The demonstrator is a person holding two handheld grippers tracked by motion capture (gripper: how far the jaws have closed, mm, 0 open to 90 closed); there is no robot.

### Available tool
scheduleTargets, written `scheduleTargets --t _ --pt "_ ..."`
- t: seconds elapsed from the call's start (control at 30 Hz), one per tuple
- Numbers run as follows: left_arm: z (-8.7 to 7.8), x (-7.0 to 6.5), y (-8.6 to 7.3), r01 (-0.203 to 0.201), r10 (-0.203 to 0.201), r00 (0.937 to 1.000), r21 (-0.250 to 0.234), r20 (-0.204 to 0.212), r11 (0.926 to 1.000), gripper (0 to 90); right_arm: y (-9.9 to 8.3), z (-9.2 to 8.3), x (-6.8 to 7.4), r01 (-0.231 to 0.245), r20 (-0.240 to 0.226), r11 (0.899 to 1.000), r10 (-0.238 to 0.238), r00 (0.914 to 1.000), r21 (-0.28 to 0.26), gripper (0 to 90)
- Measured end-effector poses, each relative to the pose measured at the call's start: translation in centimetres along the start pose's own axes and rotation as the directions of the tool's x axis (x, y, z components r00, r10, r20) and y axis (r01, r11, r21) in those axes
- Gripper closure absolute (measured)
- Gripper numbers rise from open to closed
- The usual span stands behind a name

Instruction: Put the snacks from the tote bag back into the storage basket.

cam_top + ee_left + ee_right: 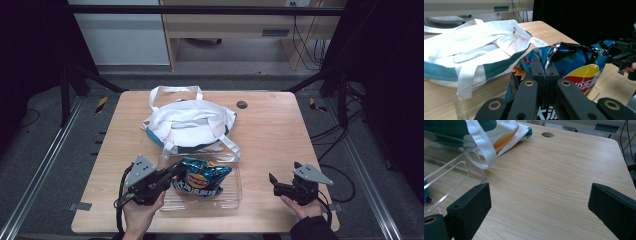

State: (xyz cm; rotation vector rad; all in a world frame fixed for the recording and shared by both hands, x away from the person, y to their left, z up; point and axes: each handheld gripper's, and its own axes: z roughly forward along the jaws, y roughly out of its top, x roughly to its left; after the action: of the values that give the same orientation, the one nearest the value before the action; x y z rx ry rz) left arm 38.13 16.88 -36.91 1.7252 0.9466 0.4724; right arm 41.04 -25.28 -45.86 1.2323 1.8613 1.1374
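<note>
A blue chip bag (202, 181) lies in a clear plastic tray (235, 197) near the table's front edge. My left gripper (175, 173) is shut on the bag's crinkled left edge. In the left gripper view the two black jaws (545, 72) meet on the foil of the chip bag (579, 62). Behind the tray lies a white tote bag (187, 122) with teal trim, its mouth open toward the tray. My right gripper (283, 171) stays over bare wood at the front right; its jaws (540, 202) stand wide open with nothing between them.
The tote bag's strap (484, 150) drapes over the clear tray's corner (454, 170). A round cable hole (242, 104) sits at the back of the wooden table (280, 130). A desk and cables stand beyond the table's far edge.
</note>
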Motion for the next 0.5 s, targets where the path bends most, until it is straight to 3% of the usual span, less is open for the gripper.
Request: scheduleTargets --t 0.5 --pt "0.72 0.79 -0.06 0.041 -0.04 0.9983 0.02 -0.042 0.9989 89.2 -0.02 0.12 -0.05 0.006 0.004 1.0 -0.006 1.0 0.003 4.9"
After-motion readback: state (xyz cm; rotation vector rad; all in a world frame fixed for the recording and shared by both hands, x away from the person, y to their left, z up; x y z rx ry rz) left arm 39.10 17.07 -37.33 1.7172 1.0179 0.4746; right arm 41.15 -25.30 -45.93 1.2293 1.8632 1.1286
